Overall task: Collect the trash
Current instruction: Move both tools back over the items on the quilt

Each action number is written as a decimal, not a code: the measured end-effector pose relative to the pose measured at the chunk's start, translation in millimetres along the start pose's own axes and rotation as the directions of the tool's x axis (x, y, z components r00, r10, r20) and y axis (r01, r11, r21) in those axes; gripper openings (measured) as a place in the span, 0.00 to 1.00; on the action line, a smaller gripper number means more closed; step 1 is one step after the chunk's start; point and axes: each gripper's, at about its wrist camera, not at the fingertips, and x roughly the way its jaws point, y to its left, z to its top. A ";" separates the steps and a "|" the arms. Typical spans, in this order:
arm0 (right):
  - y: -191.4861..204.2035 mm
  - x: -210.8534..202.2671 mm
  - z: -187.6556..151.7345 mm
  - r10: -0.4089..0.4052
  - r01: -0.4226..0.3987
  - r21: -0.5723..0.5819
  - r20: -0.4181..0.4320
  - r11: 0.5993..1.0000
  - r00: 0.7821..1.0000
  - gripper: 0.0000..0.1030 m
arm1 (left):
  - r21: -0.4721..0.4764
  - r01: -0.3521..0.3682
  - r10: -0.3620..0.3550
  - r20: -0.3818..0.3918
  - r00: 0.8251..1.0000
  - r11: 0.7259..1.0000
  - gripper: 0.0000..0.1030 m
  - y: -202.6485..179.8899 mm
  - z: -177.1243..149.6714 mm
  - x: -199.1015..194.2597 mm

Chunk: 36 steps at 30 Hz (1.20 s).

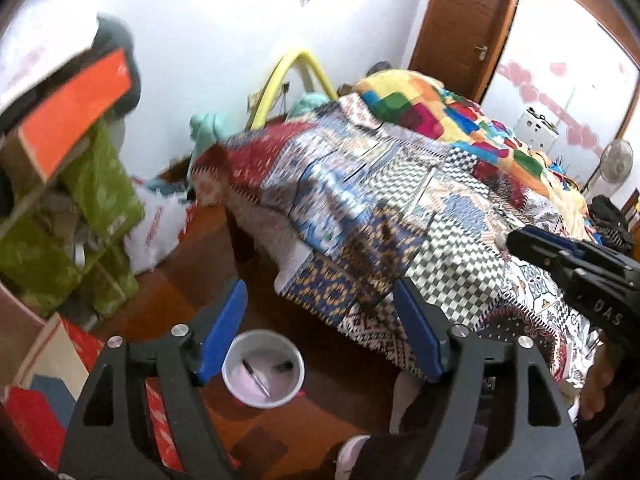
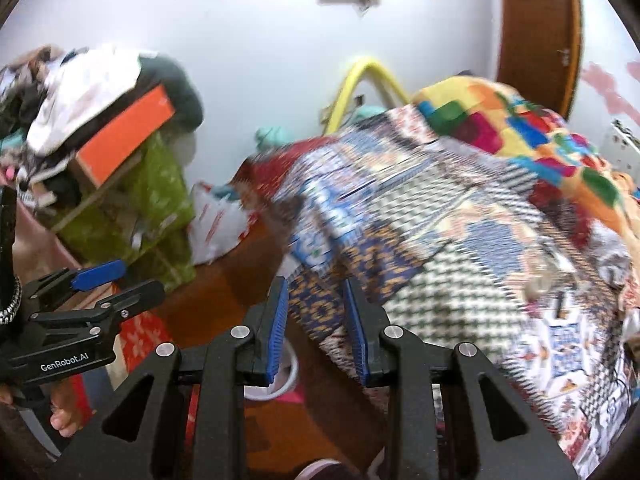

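A white round bin (image 1: 262,372) stands on the brown floor beside the bed, with a pen (image 1: 256,378) and a small dark item (image 1: 283,367) inside. My left gripper (image 1: 320,292) is open and empty, held above the bin and the bed's corner. In the right wrist view only the bin's rim (image 2: 290,376) shows behind my fingers. My right gripper (image 2: 316,284) is open with a narrower gap, empty, above the bed's edge. It also shows in the left wrist view (image 1: 560,256) at the right. The left gripper shows in the right wrist view (image 2: 116,280) at the left.
A bed with a patchwork cover (image 1: 400,208) fills the right half. Green boxes (image 1: 100,184), an orange-topped box (image 1: 76,116) and clothes pile at the left. A white plastic bag (image 1: 160,228) lies by the wall. Red packages (image 1: 80,356) sit on the floor. A wooden door (image 1: 460,28) stands behind.
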 end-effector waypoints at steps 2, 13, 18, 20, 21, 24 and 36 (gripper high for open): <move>-15.5 -13.6 1.4 -0.035 0.035 0.016 0.031 0.999 0.999 0.27 | 0.036 0.000 -0.001 0.029 1.000 0.999 0.84 -21.2 5.8 -4.4; -109.6 -77.2 -0.9 -0.239 0.224 0.116 0.146 0.968 0.960 0.68 | 0.145 0.132 -0.146 0.092 0.985 0.980 0.87 -136.4 34.3 10.0; -151.4 -87.9 -7.3 -0.304 0.282 0.163 0.139 0.946 0.942 0.70 | 0.204 0.190 -0.207 0.066 0.976 0.961 0.87 -187.7 47.0 34.2; -169.8 -87.0 -11.5 -0.327 0.302 0.183 0.125 0.936 0.937 0.70 | 0.241 0.190 -0.207 0.048 0.977 0.952 0.87 -206.8 50.0 46.2; -180.5 -86.6 -14.6 -0.338 0.313 0.192 0.117 0.930 0.934 0.70 | 0.267 0.192 -0.208 0.031 0.978 0.944 0.87 -219.0 51.3 54.9; -210.2 -83.5 -24.0 -0.361 0.336 0.219 0.090 0.916 0.928 0.70 | 0.299 0.217 -0.223 -0.013 0.975 0.930 0.87 -243.7 52.1 77.0; -303.6 -36.9 -68.0 -0.336 0.338 0.329 -0.063 0.882 0.940 0.70 | 0.316 0.307 -0.262 -0.178 0.949 0.898 0.79 -316.2 46.0 191.4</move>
